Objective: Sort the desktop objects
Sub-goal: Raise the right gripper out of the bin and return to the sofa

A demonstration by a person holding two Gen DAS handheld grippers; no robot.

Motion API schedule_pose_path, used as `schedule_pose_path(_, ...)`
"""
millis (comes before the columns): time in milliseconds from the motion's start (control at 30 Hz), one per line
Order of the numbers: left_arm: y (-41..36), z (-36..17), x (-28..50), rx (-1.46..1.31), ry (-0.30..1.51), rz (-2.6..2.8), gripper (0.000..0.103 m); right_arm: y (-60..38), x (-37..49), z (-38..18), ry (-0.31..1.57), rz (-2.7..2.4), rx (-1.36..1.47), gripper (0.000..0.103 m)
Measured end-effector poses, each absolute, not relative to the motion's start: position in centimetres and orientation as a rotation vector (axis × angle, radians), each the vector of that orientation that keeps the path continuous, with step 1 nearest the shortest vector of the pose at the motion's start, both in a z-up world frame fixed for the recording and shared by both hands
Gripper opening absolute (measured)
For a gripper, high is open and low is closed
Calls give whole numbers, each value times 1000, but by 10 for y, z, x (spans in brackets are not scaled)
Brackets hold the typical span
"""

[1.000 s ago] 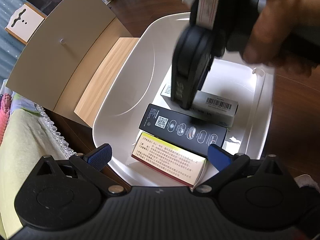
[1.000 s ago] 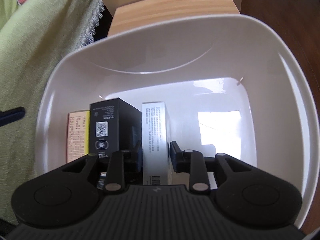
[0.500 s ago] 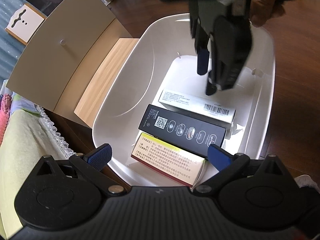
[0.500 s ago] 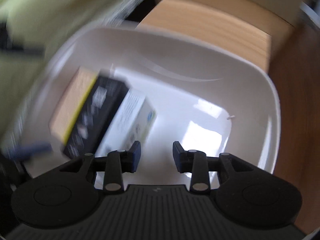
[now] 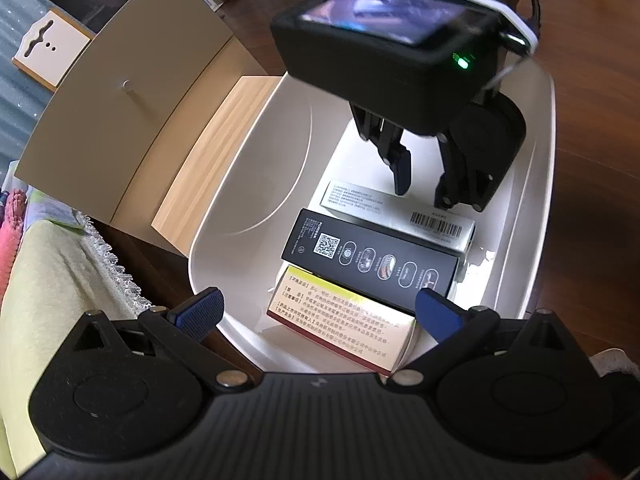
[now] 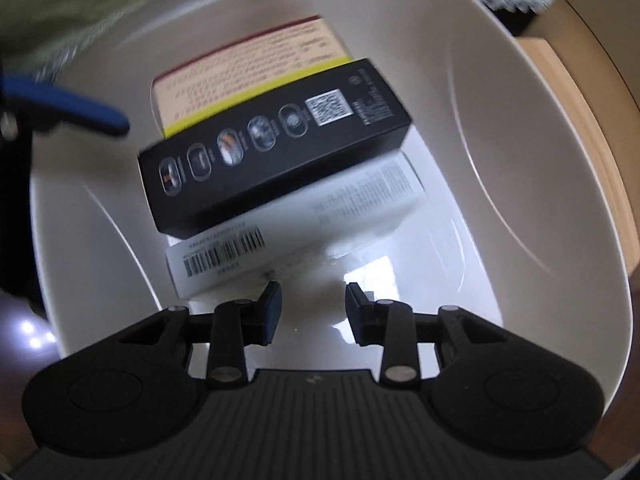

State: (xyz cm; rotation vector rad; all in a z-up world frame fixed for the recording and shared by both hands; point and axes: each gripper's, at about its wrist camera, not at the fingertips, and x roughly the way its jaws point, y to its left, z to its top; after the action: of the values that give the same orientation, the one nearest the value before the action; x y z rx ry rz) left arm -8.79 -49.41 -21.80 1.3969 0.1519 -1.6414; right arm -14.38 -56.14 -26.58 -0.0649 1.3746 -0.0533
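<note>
In the white tub (image 5: 256,184), three boxes (image 5: 370,258).

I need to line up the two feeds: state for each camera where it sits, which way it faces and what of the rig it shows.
Left wrist: on the left gripper, at one end of the white bin, looking down; open blue-padded fingers frame the yellow box; the right gripper shows too.
Right wrist: on the right gripper, open, low inside the bin, facing back; a left finger shows.
Shared: bin, black box, white box.
</note>
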Motion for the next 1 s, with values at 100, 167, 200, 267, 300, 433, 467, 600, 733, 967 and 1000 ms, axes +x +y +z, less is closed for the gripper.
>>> schedule_pose_path(100,-494,-218,-88,1400,150,-1640,103,-558,-143,-271,1381,13,-142,30)
schedule_pose_path(167,-494,-218,-88,1402,150,-1639,103,-558,-141,-273,1380,36,-153,30)
schedule_pose_path(200,-494,-218,-88,1402,150,-1639,103,-558,-140,-274,1373,45,-148,30)
schedule_pose_path(267,-494,-218,-88,1406,151,-1638,103,-558,-139,-274,1348,53,-143,30)
schedule_pose_path(300,-494,-218,-87,1407,152,-1638,103,-559,-139,-274,1344,52,-141,30)
schedule_pose_path(433,-495,-218,-88,1405,148,-1640,103,-559,-141,-274,1331,53,-189,30)
schedule_pose_path(467,-495,-218,-88,1404,149,-1640,103,-559,-142,-274,1328,55,-202,30)
schedule_pose_path(600,-494,-218,-88,1406,155,-1634,103,-562,-143,-271,1321,50,-229,31)
schedule_pose_path(733,-493,-219,-87,1407,159,-1632,103,-572,-145,-264,1326,7,-210,37)
schedule_pose_path(967,-492,-218,-86,1402,164,-1628,103,-593,-149,-239,1310,-149,-147,41)
schedule_pose_path(1000,-492,-218,-86,1401,164,-1627,103,-598,-150,-233,1294,-182,-115,41)
